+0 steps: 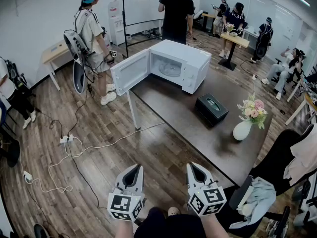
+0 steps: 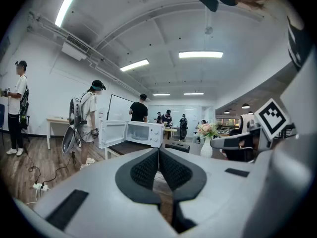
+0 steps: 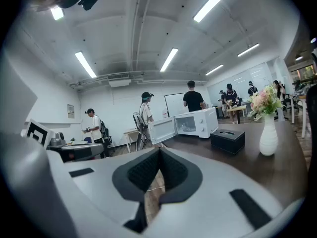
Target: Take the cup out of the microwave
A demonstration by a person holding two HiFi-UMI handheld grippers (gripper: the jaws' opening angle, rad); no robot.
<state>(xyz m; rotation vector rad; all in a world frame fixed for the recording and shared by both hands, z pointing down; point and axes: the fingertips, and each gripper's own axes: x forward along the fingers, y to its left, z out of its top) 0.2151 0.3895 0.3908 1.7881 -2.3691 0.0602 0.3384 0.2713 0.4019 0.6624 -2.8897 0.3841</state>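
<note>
white vase [image 1: 242, 130] holding pink flowers [image 1: 253, 110] sits nearest on the dark tabletop [image 1: 198, 138]. behind it a black box [image 1: 211, 109] with an oval slot on top, contents not visible. at the far end is the white microwave [image 1: 190, 63], door [image 1: 130, 72] swung wide to the left. we see the glass plate [image 1: 170, 68] inside; we can't make out the cup in there. left gripper [image 1: 134, 168] and right gripper [image 1: 194, 166] are side by side over the wood floor [image 1: 99, 148], well apart from the microwave, pointing toward it roughly level. we read both jaws closed with nothing between them.
</note>
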